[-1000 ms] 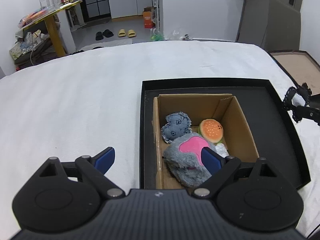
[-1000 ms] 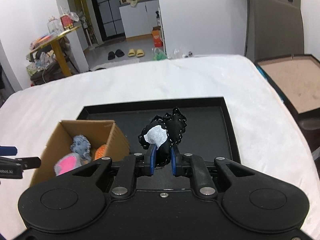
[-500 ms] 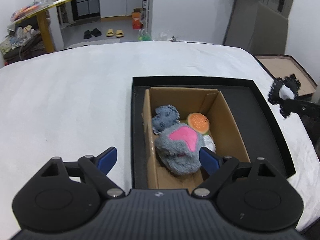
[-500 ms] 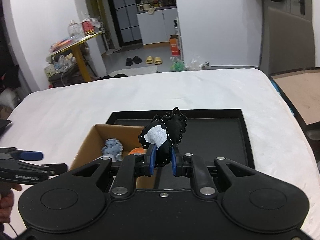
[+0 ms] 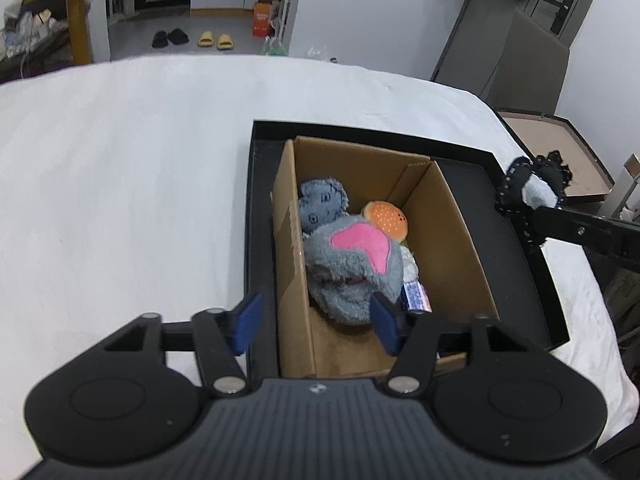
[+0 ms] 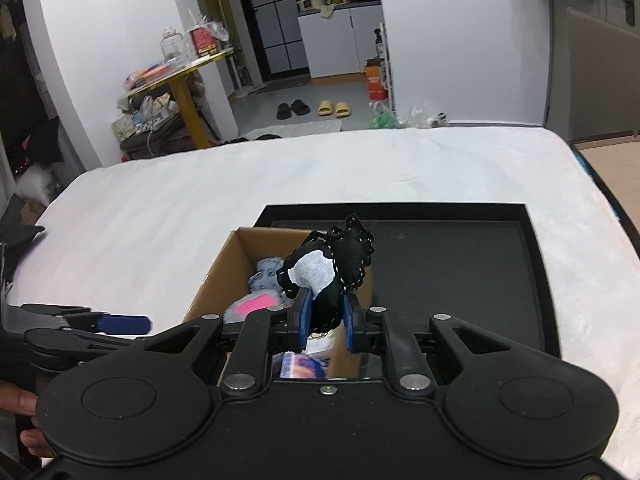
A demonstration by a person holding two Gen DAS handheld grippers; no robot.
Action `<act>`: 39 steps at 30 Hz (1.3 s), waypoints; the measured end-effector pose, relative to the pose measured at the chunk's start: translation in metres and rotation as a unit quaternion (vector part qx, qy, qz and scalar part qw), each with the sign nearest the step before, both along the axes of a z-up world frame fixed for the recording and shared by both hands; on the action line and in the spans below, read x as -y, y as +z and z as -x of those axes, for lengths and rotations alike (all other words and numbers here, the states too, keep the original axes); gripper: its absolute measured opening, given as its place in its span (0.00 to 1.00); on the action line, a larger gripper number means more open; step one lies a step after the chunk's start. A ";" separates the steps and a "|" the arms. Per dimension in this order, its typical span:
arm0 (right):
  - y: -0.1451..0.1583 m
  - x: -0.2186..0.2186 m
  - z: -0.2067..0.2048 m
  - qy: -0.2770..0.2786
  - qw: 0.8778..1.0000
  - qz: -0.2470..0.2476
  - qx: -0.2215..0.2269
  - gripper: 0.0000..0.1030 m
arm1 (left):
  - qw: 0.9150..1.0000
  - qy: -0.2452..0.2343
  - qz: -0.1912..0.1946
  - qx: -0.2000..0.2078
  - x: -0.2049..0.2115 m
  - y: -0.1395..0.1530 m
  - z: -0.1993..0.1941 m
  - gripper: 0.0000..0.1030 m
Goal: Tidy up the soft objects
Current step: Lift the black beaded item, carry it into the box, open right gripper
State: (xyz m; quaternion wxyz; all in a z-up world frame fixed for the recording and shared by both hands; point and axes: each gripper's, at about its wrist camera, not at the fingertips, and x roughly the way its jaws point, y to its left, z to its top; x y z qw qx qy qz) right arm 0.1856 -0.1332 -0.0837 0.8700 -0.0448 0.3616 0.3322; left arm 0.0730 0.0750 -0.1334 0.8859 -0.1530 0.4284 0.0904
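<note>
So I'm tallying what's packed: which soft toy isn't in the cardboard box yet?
The black toy with the white patch: it is clamped in the right gripper above the cardboard box. The grey-and-pink plush, small grey plush and burger lie inside.

- bed w/ white sheet (image 6: 208, 208), wide, lightly wrinkled
- yellow-legged side table (image 6: 182, 80) far left, cluttered: glass jar (image 6: 170, 45), red box, misc. stuff
- black slippers (image 6: 293, 109) + yellow slippers (image 6: 334, 109) side by side on grey floor
- orange carton (image 6: 374, 80) by the white cabinet (image 6: 340, 42) in back rm
- green plastic bag (image 6: 380, 118) at far bed edge
- brown shallow tray (image 5: 560, 160) off bed, right
- grey door w/ handle (image 5: 558, 0), dark bag hanging above
</note>
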 end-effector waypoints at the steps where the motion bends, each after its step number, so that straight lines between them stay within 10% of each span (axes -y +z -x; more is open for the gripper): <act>1: -0.001 -0.002 0.002 0.003 1.000 0.000 -0.002 0.16 | 1.000 -0.001 0.006 -0.002 -0.001 -0.002 0.000 0.49; 14: -0.014 -0.035 0.016 0.064 0.998 -0.003 -0.027 0.17 | 0.998 -0.005 0.058 -0.014 -0.013 -0.020 0.003 0.19; 39: -0.017 -0.039 0.021 0.087 0.992 -0.013 -0.086 0.42 | 0.999 -0.002 0.041 -0.026 -0.016 -0.018 0.003 0.16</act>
